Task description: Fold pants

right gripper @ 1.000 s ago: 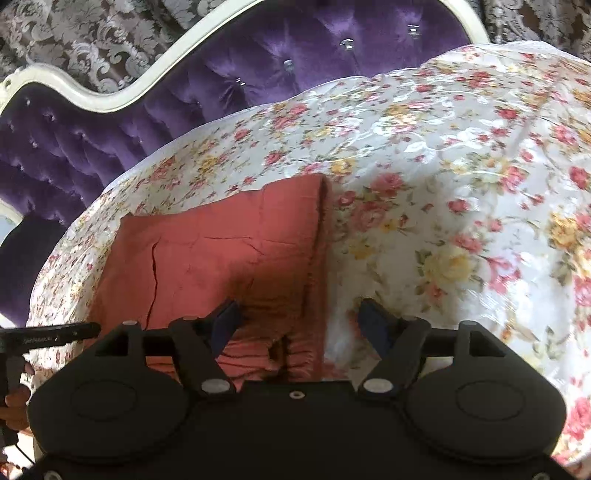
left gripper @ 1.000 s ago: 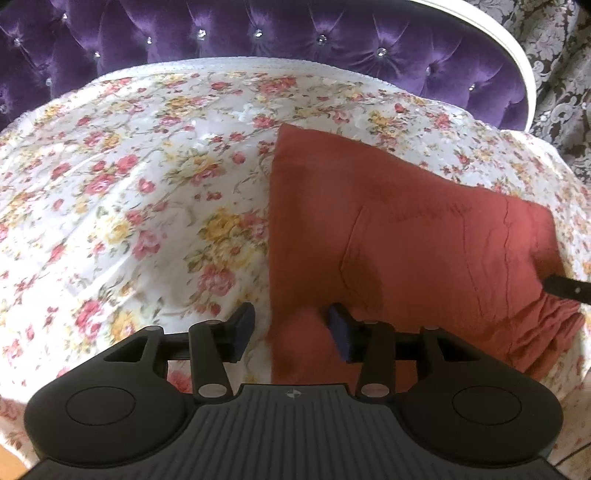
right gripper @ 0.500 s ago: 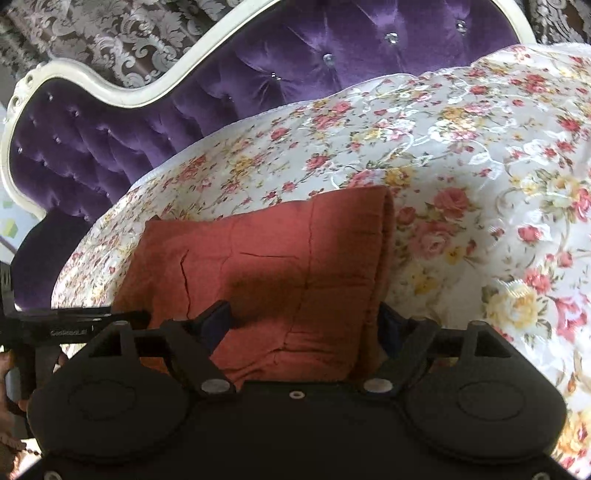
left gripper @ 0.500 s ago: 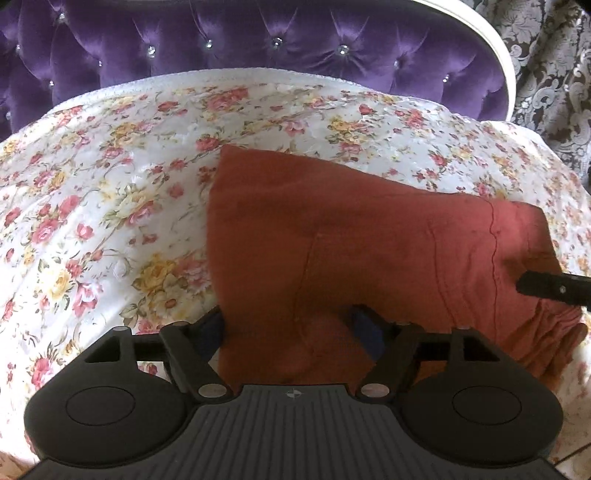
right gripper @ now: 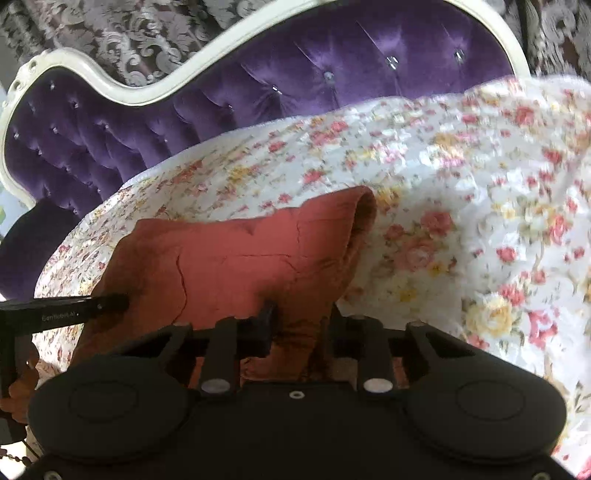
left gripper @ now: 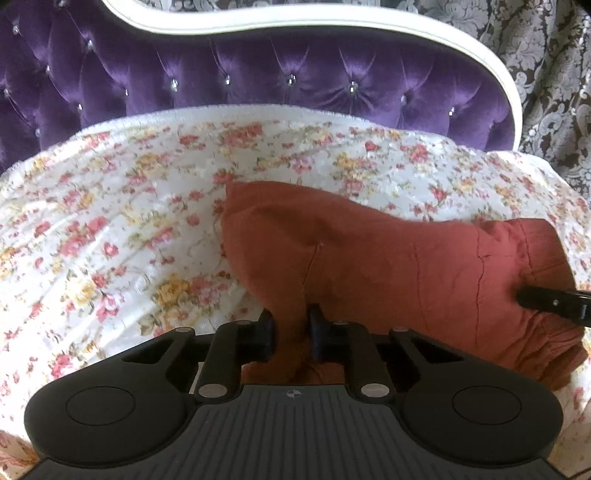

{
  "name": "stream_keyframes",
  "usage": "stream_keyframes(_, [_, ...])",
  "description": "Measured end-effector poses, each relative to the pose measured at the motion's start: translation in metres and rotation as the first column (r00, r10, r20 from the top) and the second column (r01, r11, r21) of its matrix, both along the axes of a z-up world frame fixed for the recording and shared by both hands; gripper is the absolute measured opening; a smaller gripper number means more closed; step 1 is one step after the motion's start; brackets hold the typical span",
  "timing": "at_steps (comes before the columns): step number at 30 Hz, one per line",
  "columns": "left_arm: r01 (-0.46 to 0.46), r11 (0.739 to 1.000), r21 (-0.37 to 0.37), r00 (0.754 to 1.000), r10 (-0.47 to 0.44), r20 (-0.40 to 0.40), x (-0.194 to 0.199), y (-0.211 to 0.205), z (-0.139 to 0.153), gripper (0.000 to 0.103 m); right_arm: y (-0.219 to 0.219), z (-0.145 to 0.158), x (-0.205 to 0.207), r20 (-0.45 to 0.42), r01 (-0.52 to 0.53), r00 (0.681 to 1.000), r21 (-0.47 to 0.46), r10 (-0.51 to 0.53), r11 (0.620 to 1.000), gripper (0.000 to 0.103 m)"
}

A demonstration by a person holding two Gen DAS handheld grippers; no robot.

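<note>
The rust-red folded pants (left gripper: 388,266) lie on the floral bedspread (left gripper: 110,240). My left gripper (left gripper: 291,332) is shut on the pants' near left edge, and the cloth rises from its jaws. In the right wrist view my right gripper (right gripper: 301,325) is shut on the near right edge of the pants (right gripper: 236,254); the cloth bunches between the jaws. The far corners lift off the bed. The right gripper's finger shows at the right edge of the left wrist view (left gripper: 550,302), and the left gripper's finger shows at the left of the right wrist view (right gripper: 66,308).
A purple tufted headboard (left gripper: 258,74) with a white frame (left gripper: 295,26) stands behind the bed. Patterned damask wallpaper (left gripper: 546,55) is behind it. The bedspread (right gripper: 480,221) spreads wide on both sides of the pants.
Both grippers moved in over the pants' near edge and closed on the cloth. The pants have lifted and bunched, and both cameras now tilt up toward the headboard.
</note>
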State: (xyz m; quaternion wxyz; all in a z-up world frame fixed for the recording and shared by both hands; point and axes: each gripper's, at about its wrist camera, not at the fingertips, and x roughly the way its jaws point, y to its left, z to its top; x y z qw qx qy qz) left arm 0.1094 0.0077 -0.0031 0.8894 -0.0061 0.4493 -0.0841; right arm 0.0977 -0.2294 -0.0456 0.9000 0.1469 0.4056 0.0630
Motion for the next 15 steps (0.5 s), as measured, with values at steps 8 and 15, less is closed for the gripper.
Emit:
stream_keyframes(8, [0.015, 1.0, 0.013, 1.0, -0.015, 0.027, 0.037, -0.002, 0.017, 0.017, 0.001, 0.028, 0.026, 0.084, -0.01, 0.996, 0.009, 0.009, 1.0, 0.035])
stream_keyframes(15, [0.003, 1.0, -0.004, 0.999, -0.003, -0.044, 0.08, 0.004, 0.004, 0.017, -0.001, 0.018, 0.07, 0.055, -0.004, 0.998, 0.027, 0.002, 1.0, 0.035])
